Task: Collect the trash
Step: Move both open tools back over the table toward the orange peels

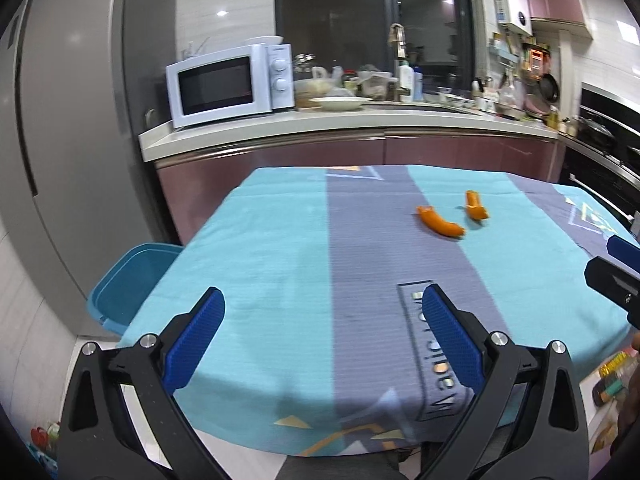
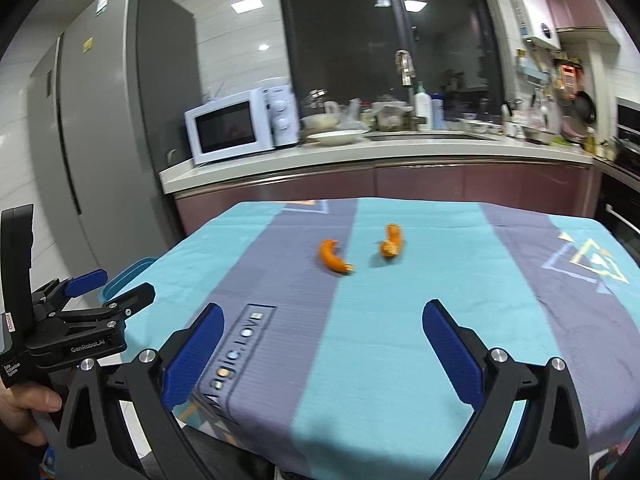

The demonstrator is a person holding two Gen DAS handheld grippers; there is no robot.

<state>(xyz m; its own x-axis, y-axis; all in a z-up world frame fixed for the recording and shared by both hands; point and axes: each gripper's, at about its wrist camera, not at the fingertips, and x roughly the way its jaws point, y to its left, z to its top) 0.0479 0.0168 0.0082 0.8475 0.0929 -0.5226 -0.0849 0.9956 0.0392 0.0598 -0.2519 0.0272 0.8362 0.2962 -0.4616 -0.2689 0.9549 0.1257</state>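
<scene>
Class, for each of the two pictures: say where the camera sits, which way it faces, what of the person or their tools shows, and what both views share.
Left wrist: on the left hand-held gripper, open, facing the kitchen counter across the table; the right tool shows at the right edge.
Right wrist: on the right hand-held gripper, open, facing likewise; the left tool and a hand show at the left.
Shared: two orange peels, the tablecloth, microwave, blue bin.

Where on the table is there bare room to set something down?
Most of the tablecloth is bare: the whole near half between both open grippers, left gripper and right gripper, and the two orange peels, plus the left and right edges. Only those peels occupy the far middle. The counter behind is crowded.
</scene>
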